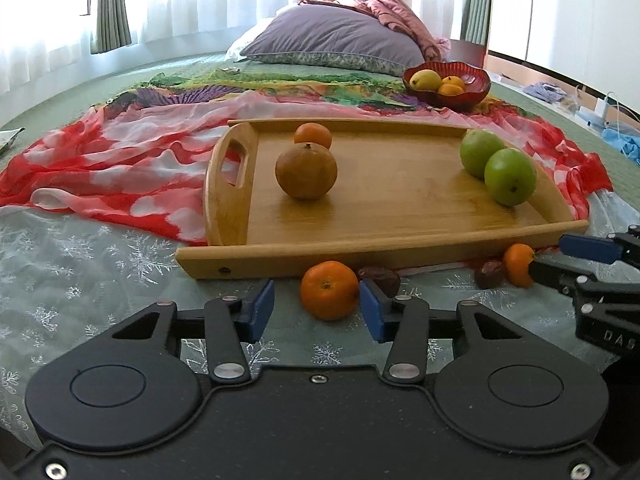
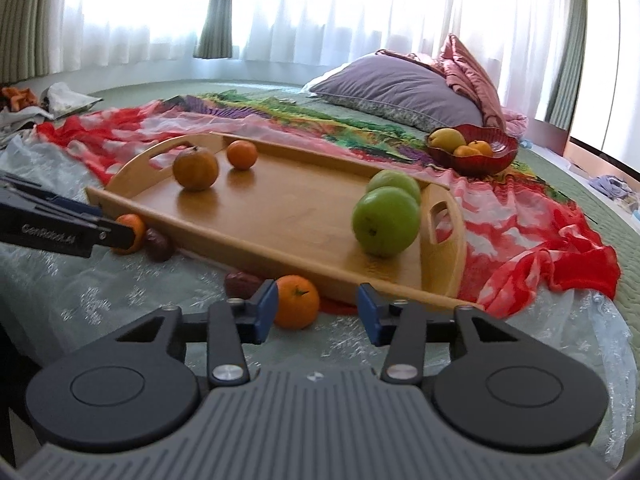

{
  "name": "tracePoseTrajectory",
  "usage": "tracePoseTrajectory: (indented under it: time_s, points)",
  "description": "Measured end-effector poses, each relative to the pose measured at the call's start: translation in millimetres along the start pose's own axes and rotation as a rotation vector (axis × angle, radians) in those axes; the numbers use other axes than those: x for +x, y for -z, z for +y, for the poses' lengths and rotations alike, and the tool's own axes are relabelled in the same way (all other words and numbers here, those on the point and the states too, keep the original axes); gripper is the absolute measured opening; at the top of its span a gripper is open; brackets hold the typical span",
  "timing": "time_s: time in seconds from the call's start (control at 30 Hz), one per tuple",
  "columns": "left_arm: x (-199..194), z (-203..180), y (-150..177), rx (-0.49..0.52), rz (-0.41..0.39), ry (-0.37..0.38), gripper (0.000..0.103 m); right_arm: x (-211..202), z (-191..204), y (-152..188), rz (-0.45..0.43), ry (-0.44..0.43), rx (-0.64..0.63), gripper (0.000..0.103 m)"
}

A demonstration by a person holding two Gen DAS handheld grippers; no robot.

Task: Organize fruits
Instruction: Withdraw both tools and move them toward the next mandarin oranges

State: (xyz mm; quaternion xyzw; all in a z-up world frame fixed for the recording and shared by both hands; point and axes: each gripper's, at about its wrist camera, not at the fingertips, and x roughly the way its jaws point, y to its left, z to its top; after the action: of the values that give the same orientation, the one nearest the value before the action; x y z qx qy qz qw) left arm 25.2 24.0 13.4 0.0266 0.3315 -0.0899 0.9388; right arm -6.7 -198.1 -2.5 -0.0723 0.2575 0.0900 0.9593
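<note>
— Fruit lies both on and off the wooden tray (image 1: 400,200): where exactly?

— On the tray, a brownish round fruit (image 1: 306,171) stands near the left handle with a small orange (image 1: 313,136) just behind it, and two green apples (image 1: 496,168) sit touching each other at the right end. Off the tray, on the pale snowflake cloth (image 1: 100,260), one mandarin (image 1: 329,290) rests by the front rim with a dark date (image 1: 380,278) beside it. A second mandarin (image 2: 296,301) lies further along the rim, also with a date (image 2: 240,283) next to it.

— And the grippers?

— The left gripper (image 1: 317,312) is spread wide, low over the cloth, and the first mandarin sits just ahead of its blue fingertips (image 1: 258,312). The right gripper (image 2: 318,310) is likewise spread apart; the second mandarin is just by its left fingertip.

— Anything further back?

— A red bowl (image 1: 476,94) holding a yellow fruit and oranges stands near a purple pillow (image 1: 340,40).
</note>
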Motion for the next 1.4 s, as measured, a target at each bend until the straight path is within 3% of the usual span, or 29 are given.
tracePoseTrajectory:
  time_s: [0.13,0.43,0.83,1.07,1.2,1.4]
  points:
    - [4,-3,1,0.011,-0.004,0.001,0.045,3,7,2,0.008,-0.003,-0.019,0.051]
    - [13,-14,5,0.026,-0.004,-0.024,0.044,8,26,10,-0.013,0.093,-0.072,0.051]
    - [20,-14,6,-0.002,-0.007,-0.021,0.044,25,16,9,0.025,0.037,0.115,0.048]
    - [23,-17,6,-0.029,-0.014,-0.024,0.044,26,18,12,0.012,0.043,0.119,0.048]
    - [19,-16,6,-0.041,-0.024,-0.02,0.033,22,15,12,-0.001,0.046,0.156,0.041]
    - [13,-16,3,-0.049,-0.041,-0.03,0.032,19,7,12,-0.008,0.055,0.203,0.037]
